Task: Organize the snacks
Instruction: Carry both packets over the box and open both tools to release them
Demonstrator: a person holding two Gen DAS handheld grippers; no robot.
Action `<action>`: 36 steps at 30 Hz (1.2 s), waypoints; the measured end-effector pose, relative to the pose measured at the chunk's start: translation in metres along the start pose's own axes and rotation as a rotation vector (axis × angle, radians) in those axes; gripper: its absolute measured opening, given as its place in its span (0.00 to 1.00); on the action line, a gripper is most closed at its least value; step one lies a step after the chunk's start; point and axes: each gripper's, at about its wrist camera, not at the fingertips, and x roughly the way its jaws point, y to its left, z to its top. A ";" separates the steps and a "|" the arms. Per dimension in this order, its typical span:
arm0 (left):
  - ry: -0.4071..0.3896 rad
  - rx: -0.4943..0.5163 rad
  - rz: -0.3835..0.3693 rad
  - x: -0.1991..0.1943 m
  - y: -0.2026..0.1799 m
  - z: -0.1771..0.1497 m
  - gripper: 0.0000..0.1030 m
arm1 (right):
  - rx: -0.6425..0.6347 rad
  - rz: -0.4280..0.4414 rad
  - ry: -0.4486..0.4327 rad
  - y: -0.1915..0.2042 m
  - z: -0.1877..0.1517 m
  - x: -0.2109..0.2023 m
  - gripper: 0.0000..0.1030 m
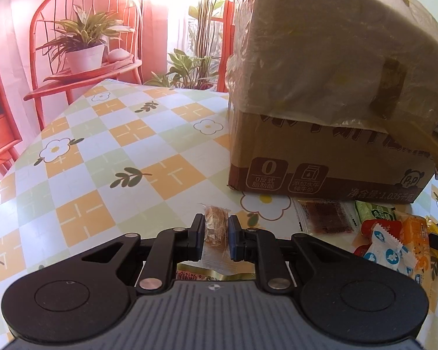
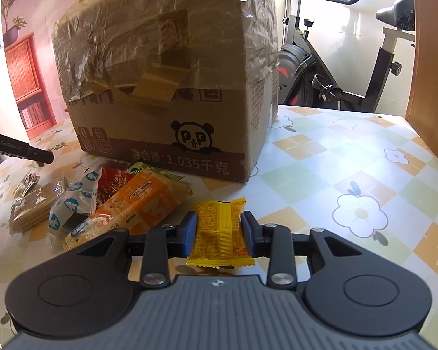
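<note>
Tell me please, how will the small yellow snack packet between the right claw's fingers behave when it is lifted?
The yellow packet looks thin and crinkled, so it is probably light and somewhat floppy, and its free ends may droop. Its glossy film could be slippery, though the right claw presses it from both sides. The contents are hidden; a hard squeeze might crush them.

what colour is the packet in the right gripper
Yellow, with a lighter yellow seam strip down the packet; clearest in the right wrist view.
</note>
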 end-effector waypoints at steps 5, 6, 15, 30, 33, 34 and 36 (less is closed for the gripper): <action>-0.056 0.014 -0.022 -0.020 -0.005 0.013 0.17 | 0.010 -0.015 -0.043 -0.002 0.001 -0.010 0.34; -0.069 0.015 -0.028 -0.025 -0.007 0.015 0.17 | 0.007 -0.017 -0.052 -0.002 0.002 -0.013 0.34; -0.218 0.030 -0.105 -0.075 -0.025 0.049 0.17 | -0.054 0.023 -0.250 0.009 0.055 -0.074 0.34; -0.362 0.090 -0.149 -0.080 -0.088 0.182 0.18 | -0.200 0.080 -0.353 0.058 0.236 -0.036 0.34; -0.326 0.047 -0.131 -0.058 -0.089 0.199 0.18 | -0.232 0.061 -0.276 0.068 0.249 0.000 0.34; -0.313 0.039 -0.130 -0.051 -0.088 0.204 0.18 | -0.232 0.055 -0.254 0.068 0.250 0.010 0.34; -0.301 0.055 -0.125 -0.041 -0.091 0.207 0.18 | -0.213 0.042 -0.231 0.066 0.252 0.021 0.34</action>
